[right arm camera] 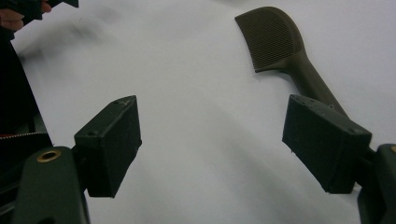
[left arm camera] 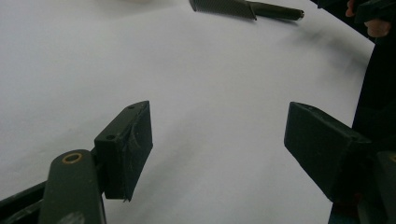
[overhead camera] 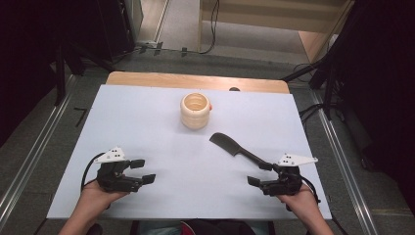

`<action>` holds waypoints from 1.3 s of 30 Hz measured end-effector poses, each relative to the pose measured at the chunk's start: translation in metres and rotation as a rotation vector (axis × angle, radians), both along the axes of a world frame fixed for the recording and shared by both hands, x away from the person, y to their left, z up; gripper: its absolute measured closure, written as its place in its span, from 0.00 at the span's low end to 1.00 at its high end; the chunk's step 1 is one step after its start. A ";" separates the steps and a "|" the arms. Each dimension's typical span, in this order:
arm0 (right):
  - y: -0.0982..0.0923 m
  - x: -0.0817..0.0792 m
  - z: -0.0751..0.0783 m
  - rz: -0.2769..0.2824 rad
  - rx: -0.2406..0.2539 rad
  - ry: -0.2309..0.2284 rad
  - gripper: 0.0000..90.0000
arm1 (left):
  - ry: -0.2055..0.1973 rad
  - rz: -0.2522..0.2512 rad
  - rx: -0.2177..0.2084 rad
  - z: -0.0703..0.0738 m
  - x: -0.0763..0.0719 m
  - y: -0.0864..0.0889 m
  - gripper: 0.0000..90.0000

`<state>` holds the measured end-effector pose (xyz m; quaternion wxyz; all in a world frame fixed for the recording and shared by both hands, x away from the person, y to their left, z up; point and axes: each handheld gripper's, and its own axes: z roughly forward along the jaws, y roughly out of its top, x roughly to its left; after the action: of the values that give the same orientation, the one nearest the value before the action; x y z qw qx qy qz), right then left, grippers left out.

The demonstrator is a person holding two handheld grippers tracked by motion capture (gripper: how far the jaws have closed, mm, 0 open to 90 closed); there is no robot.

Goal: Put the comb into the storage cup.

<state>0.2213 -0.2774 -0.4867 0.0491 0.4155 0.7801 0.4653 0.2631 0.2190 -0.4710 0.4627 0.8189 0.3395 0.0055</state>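
Note:
A dark comb [overhead camera: 234,146] lies flat on the white table top [overhead camera: 161,137], handle toward the near right. In the right gripper view the comb [right arm camera: 280,44] lies just past the right-hand jaw. A cream ribbed cup [overhead camera: 195,111] stands upright at the far middle. My right gripper [overhead camera: 260,173] rests near the front right edge, open, with nothing between its jaws, its far jaw close to the comb's handle end. My left gripper [overhead camera: 143,171] rests at the front left, open and empty, pointing toward the table's middle. From the left gripper view the comb [left arm camera: 243,8] appears far off.
A wooden strip [overhead camera: 195,81] borders the table's far edge. Metal rails [overhead camera: 337,147] run along both sides on the grey floor, with cables and dark stands beyond. The person's hands [overhead camera: 298,200] enter from the bottom.

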 end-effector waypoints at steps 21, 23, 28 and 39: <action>-0.001 0.001 -0.003 0.022 -0.022 0.009 0.20 | 0.007 0.009 -0.004 0.001 0.001 -0.001 0.27; -0.001 0.001 -0.003 0.021 -0.020 0.009 0.20 | 0.007 0.009 -0.005 0.001 0.001 -0.001 0.27; -0.001 0.001 -0.003 0.034 -0.011 0.013 0.20 | 0.006 0.003 -0.006 0.001 0.001 -0.002 0.27; -0.002 0.001 -0.002 0.041 -0.008 0.003 0.20 | 0.006 0.005 -0.004 0.000 0.001 -0.001 0.27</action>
<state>0.2227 -0.2795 -0.4891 0.0400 0.3999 0.7902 0.4626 0.2642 0.2175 -0.4707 0.4632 0.8172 0.3430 0.0037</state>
